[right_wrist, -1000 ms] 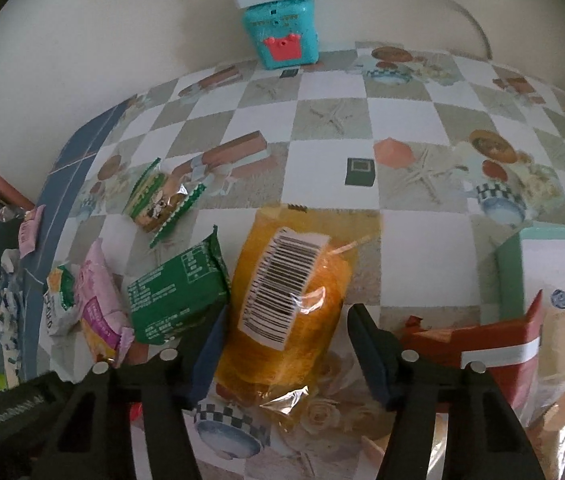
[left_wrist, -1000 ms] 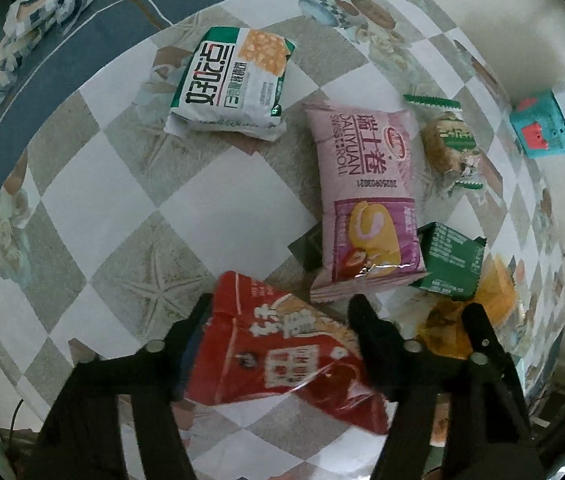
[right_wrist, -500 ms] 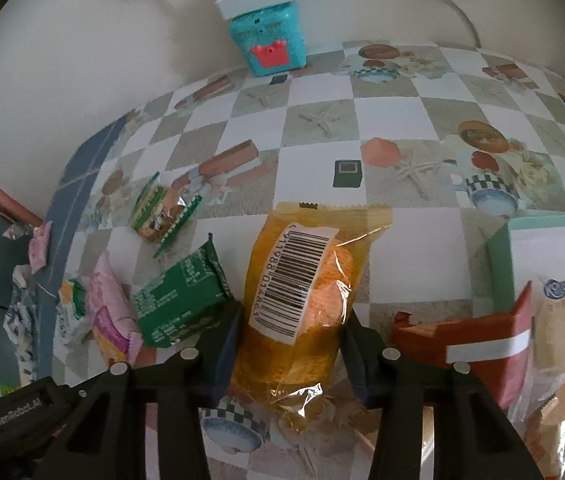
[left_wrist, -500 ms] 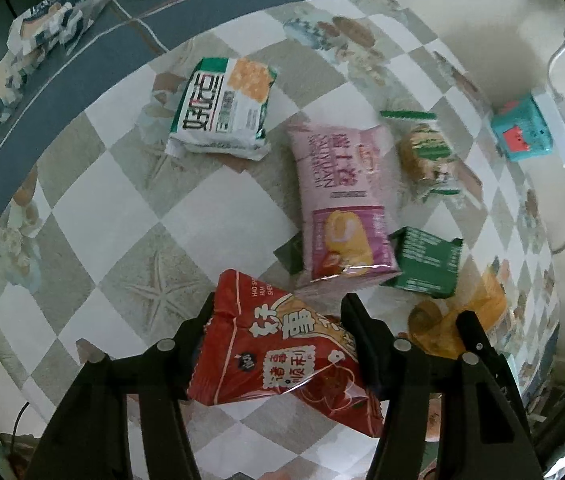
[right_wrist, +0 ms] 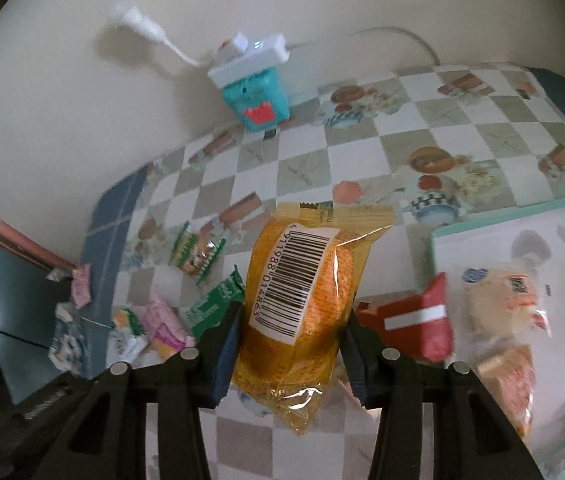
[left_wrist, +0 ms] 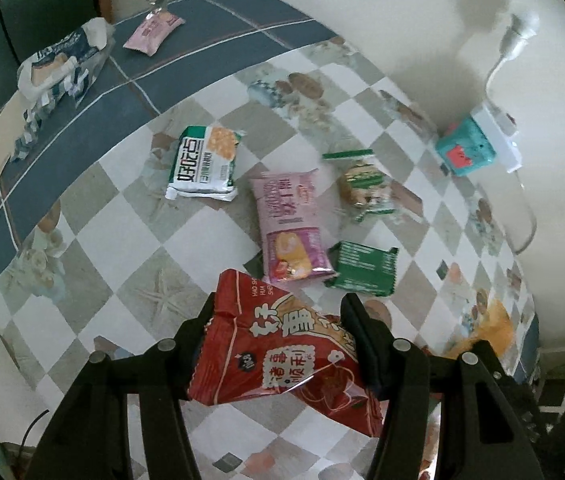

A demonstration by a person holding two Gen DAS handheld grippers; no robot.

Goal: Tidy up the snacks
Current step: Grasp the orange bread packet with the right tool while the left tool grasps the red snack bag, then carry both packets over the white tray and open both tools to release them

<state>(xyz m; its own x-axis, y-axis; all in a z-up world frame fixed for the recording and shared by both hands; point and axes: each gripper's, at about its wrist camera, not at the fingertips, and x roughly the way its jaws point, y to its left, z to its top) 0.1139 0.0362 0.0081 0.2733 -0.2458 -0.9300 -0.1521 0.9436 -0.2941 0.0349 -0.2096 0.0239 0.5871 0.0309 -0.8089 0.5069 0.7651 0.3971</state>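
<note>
My left gripper [left_wrist: 278,320] is shut on a red snack bag [left_wrist: 282,348] and holds it above the checkered table. My right gripper [right_wrist: 292,324] is shut on an orange snack pack [right_wrist: 302,304] with a barcode label, lifted off the table. On the table lie a pink pack [left_wrist: 290,224], a green pack [left_wrist: 364,268], a white-green cracker pack [left_wrist: 202,162] and a small clear-wrapped cake [left_wrist: 362,184]. A white tray with a teal rim [right_wrist: 494,220] at the right holds several snacks, a red pack [right_wrist: 414,320] among them.
A teal box [right_wrist: 256,98] with a white power strip on top stands against the wall. A small pink pack [left_wrist: 152,32] and a crumpled blue-white wrapper [left_wrist: 58,64] lie on the blue border at the table's far left.
Both grippers have risen with their packs: the red bag and the orange pack are off the table. The right gripper closed tighter on the orange pack and tilted towards the wall.
</note>
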